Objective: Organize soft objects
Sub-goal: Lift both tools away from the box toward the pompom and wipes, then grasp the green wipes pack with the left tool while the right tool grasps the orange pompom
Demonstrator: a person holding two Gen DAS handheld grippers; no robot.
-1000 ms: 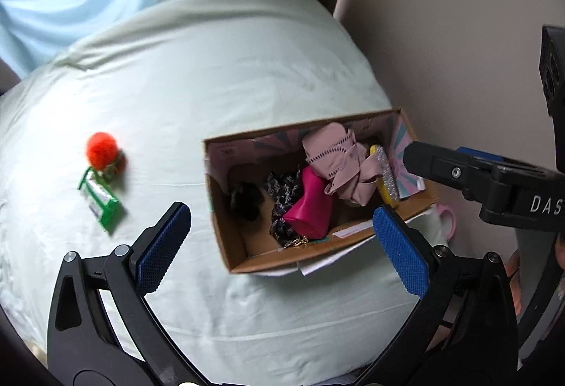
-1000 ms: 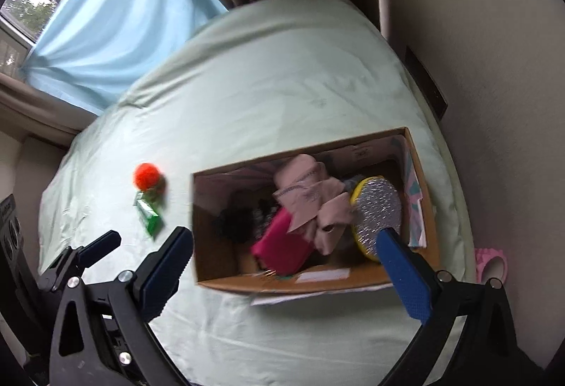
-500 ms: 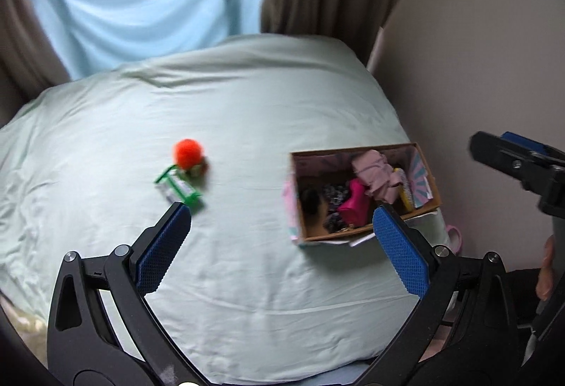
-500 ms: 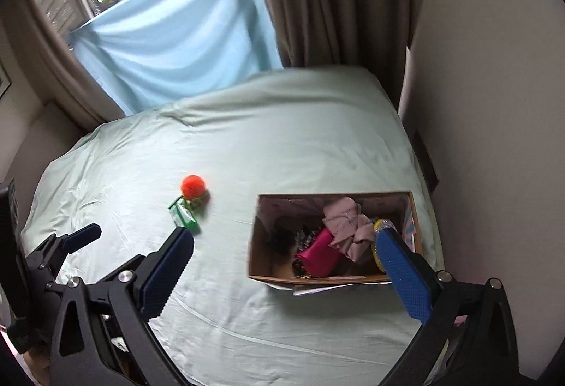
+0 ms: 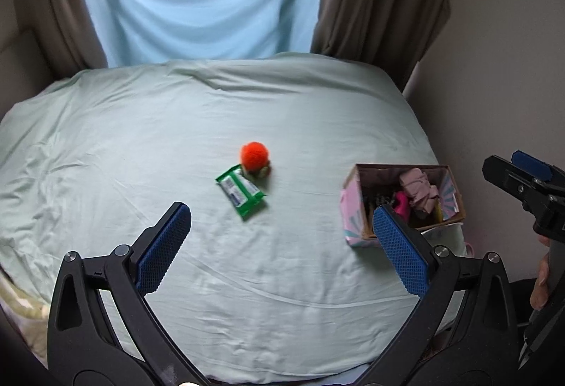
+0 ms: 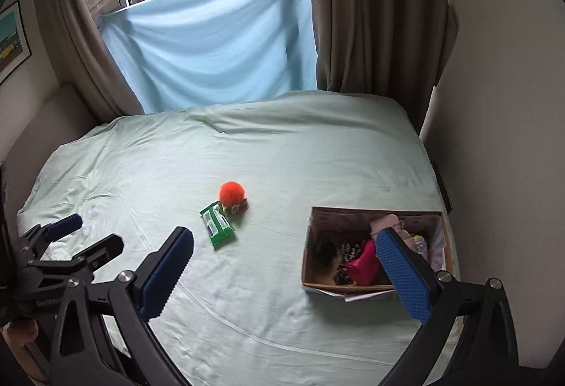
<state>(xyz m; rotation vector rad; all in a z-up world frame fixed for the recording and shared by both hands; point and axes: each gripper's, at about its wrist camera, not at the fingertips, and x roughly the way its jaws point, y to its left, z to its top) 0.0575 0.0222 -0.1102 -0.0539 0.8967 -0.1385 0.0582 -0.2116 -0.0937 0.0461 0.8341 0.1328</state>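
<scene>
An orange pom-pom [image 5: 254, 155] [image 6: 231, 193] lies mid-bed beside a green wipes packet [image 5: 240, 191] [image 6: 216, 224]. A cardboard box [image 5: 353, 209] [image 6: 306, 255] at the bed's right edge holds a pink cloth [image 5: 418, 190], a magenta item [image 6: 363, 262] and dark patterned fabric. My left gripper [image 5: 282, 241] hangs open above the near part of the bed, nothing between its fingers. My right gripper [image 6: 282, 266] is open too, high over the bed's near side, its right finger overlapping the box in its view. Each gripper shows at the edge of the other's view.
The pale green bed sheet [image 5: 176, 125] spreads wide around the items. A blue cloth [image 6: 212, 43] hangs over the window, with brown curtains [image 6: 370, 15] either side. A wall runs along the right of the bed. A pink object [image 5: 468, 246] sits by the box's near corner.
Both grippers have pulled back and up from right over the box, so the whole bed, window and curtains now show. The pom-pom, packet and box have not moved.
</scene>
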